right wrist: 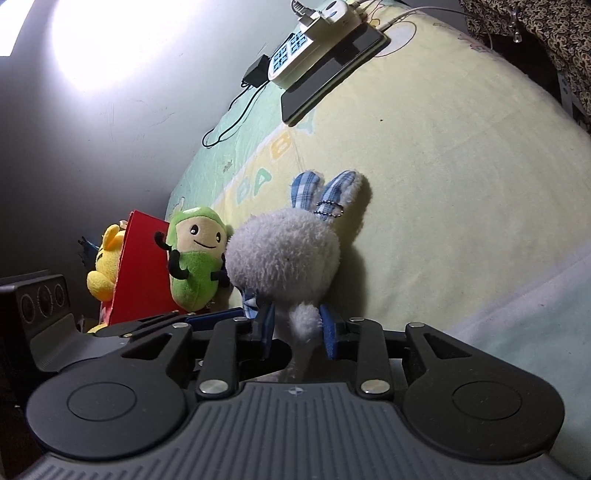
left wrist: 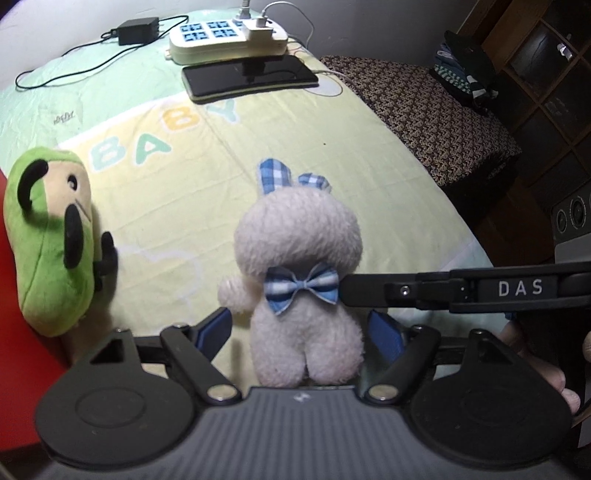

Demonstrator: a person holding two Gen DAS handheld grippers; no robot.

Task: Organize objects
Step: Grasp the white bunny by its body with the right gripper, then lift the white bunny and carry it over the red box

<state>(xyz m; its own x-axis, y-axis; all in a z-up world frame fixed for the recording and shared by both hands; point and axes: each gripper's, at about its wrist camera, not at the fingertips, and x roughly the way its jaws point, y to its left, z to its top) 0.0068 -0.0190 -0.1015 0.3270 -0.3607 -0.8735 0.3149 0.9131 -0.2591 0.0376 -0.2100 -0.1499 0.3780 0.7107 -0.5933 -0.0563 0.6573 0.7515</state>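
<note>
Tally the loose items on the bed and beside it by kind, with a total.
Plush toys: 3 — white rabbit, green plush, yellow plush
Phones: 1 — black phone
Power strips: 1 — white power strip
Power adapters: 1 — black adapter
Total: 6

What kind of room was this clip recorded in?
Most likely a bedroom, possibly a child's: the work surface looks like a bed with a pastel sheet printed BABY, plush toys like a white bunny lie on it, and a phone charges by a power strip.
</note>
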